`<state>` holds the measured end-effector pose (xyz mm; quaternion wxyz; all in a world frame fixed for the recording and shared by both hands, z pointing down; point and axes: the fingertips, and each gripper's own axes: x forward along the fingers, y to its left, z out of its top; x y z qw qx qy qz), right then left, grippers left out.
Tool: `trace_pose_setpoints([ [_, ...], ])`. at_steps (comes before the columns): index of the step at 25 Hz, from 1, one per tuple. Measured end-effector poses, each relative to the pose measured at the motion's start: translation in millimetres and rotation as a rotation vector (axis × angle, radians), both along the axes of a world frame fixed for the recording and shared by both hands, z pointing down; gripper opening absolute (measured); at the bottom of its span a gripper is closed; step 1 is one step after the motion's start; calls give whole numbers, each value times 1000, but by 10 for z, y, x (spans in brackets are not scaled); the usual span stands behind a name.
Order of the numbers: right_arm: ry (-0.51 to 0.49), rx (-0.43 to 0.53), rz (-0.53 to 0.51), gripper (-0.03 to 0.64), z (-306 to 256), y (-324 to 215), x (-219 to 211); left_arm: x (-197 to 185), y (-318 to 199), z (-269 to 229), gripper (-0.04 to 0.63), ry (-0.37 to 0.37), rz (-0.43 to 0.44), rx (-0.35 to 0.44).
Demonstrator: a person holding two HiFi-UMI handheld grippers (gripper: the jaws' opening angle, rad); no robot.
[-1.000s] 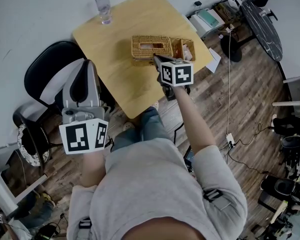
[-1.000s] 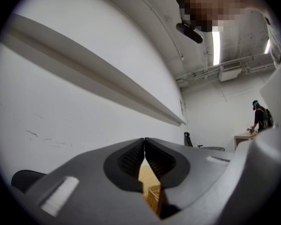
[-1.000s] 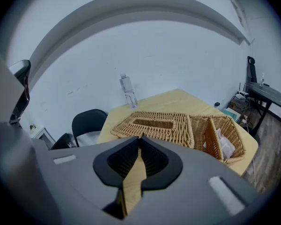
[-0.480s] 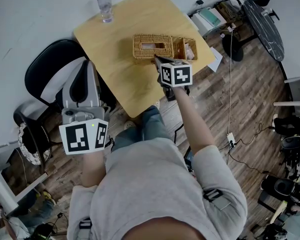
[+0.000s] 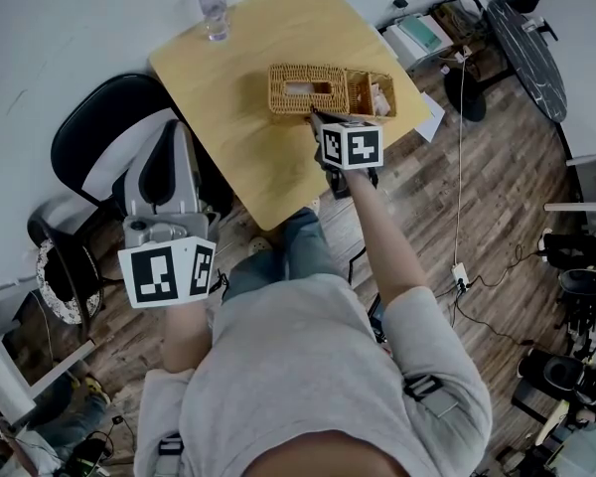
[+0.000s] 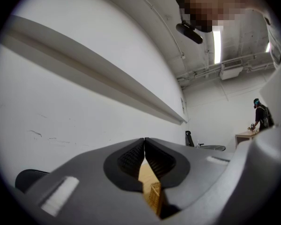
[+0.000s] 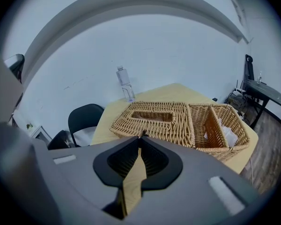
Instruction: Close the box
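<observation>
left claw [image 6: 144, 143]: jaws pressed together, nothing between them, aimed forward and tilted upward, low beside the torso | right claw [image 7: 139, 139]: jaws together, empty, far out ahead of the body | right arm [image 5: 377, 232]: stretched forward, forearm bare | left arm [image 5: 184, 331]: bent, close to the body

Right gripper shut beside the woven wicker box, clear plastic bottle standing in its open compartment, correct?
No: the clear plastic bottle stands on the wooden table behind the woven wicker box, apart from it, per the right gripper view. The right gripper is shut beside it.
</observation>
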<state>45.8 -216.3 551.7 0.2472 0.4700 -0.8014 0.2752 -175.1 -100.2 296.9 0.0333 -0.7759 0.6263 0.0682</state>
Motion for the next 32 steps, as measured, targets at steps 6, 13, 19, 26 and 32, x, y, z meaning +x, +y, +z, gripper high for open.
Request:
trace_pose_setpoints([
  [6, 7, -7, 6, 21, 54, 9, -10, -50, 52, 24, 60, -2, -12, -5],
  [13, 16, 8, -1, 23, 84, 32, -50, -85, 101, 9, 60, -9, -23, 1],
  [19, 42, 52, -31, 25, 17, 74, -48, -49, 106, -56, 58, -13, -27, 18],
  [26, -34, 149, -2, 23, -350, 177, 41, 161, 126, -139, 58, -7, -10, 29],
  [32, -96, 288, -19, 21, -893, 388, 196, 482, 250, -250, 60, -11, 11, 55],
])
